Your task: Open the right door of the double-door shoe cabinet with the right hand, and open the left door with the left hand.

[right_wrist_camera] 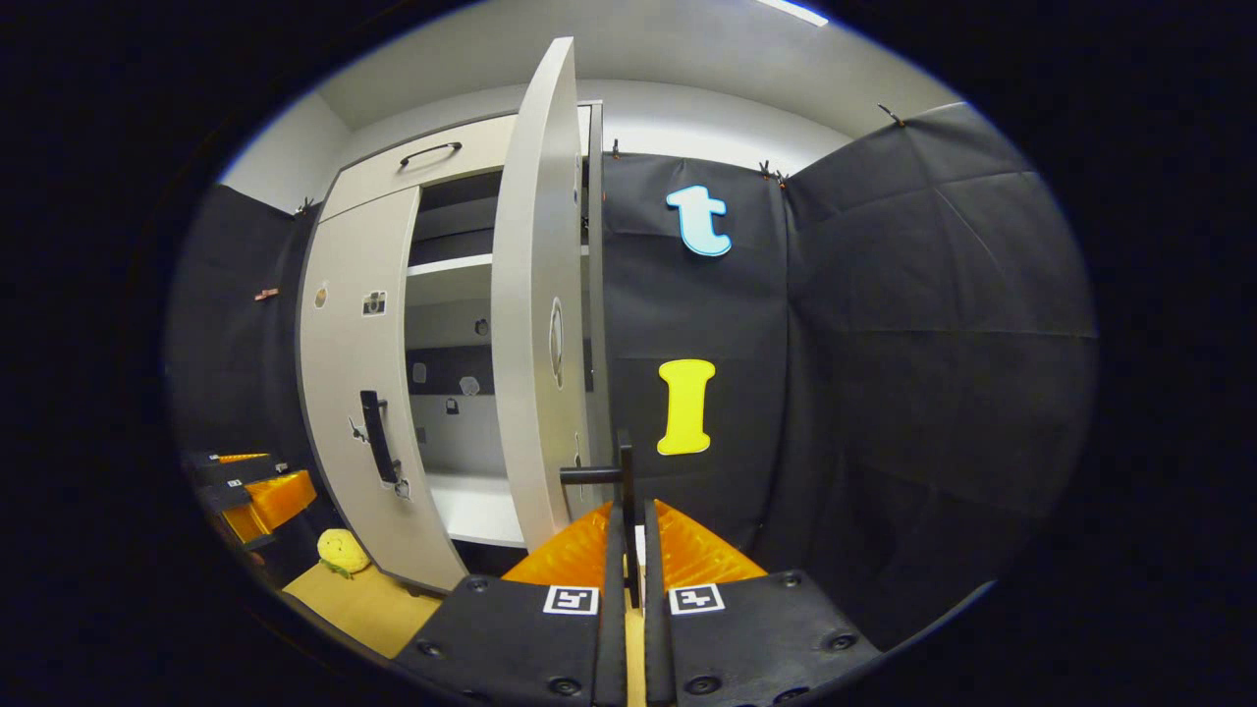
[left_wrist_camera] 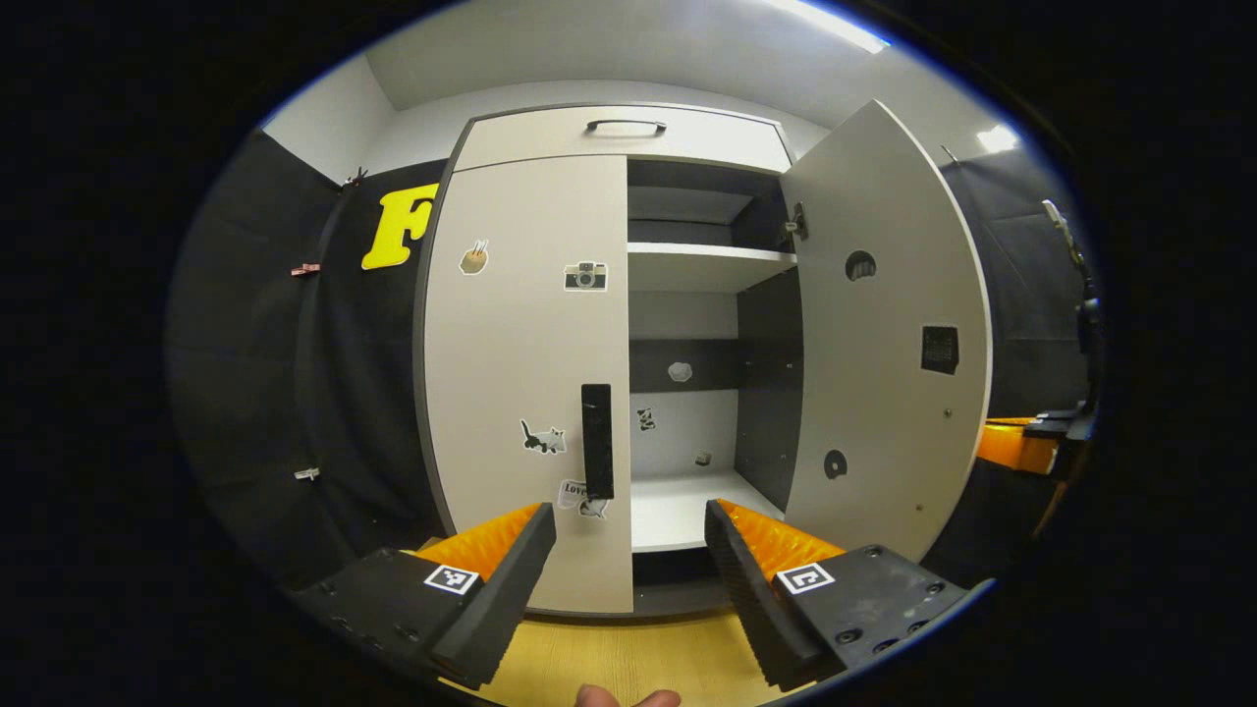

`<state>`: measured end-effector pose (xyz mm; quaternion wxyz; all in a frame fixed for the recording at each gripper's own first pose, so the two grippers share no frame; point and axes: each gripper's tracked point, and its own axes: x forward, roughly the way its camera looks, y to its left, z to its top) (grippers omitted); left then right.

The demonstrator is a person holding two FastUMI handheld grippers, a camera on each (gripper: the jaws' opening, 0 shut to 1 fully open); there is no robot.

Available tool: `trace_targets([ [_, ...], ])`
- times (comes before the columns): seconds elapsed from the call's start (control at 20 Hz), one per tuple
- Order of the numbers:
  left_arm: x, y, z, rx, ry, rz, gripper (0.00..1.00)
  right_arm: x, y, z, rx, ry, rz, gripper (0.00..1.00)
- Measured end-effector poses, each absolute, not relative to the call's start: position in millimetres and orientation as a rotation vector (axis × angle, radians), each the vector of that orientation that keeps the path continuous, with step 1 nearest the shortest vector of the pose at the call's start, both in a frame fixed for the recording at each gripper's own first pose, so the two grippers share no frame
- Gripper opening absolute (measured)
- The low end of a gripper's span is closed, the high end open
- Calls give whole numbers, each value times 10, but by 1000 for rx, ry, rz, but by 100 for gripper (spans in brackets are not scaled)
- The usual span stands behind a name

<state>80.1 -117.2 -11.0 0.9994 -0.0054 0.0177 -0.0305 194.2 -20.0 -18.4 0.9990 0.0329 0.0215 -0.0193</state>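
While the right door (left_wrist_camera: 889,334) stands swung wide, its inner face showing in the left gripper view, the left door (left_wrist_camera: 530,383) of the shoe cabinet (left_wrist_camera: 628,133) is closed, flat across the left half of the front. The part of the task that is left looks to be that door.

The left gripper (left_wrist_camera: 628,570) is released, its two fingers spread wide apart with nothing between them. It faces the cabinet from the near side, low down. The left door handle (left_wrist_camera: 597,440) is a black bar on the door's right edge, next to the open middle of the cabinet. It lies ahead of the left gripper, above it and a little to the left of the gap between the fingers, near but not touching. Its long axis runs straight up and down, so the spread fingers, which sit side by side, would take it from either side. The left gripper is the nearer one to this handle.

The right gripper (right_wrist_camera: 628,535) is clenched on the right door handle (right_wrist_camera: 625,481), another upright black bar, pinched between both fingers. In the right gripper view the right door appears nearly edge-on, pointing out from the cabinet toward the near side. The left gripper also shows far off at the left there, above a yellow toy (right_wrist_camera: 342,552) on the floor.
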Motion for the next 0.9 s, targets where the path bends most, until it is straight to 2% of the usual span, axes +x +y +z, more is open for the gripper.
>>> trace_targets([
  [0.1,950,-1141,-49,-8,21,-57,94,1883,-220,-176,73,36,-40,20],
  [0.15,1024,-1115,-28,1,13,-50,94,1865,-200,-164,88,30,-41,35],
  [0.3,1276,-1063,-7,23,-6,-37,94,1810,-174,-174,109,36,-48,59],
  [0.4,1455,-1040,-18,29,-9,-31,94,1819,-234,-218,106,52,-73,99],
  [0.65,1980,-947,-132,16,-2,-4,92,1733,-226,-219,107,49,-74,98],
  [0.8,2268,-907,-201,-5,1,-3,85,1705,-248,-230,101,54,-74,98],
  [0.9,2428,-893,-268,-11,3,-8,76,1708,-256,-221,105,51,-75,98],
])
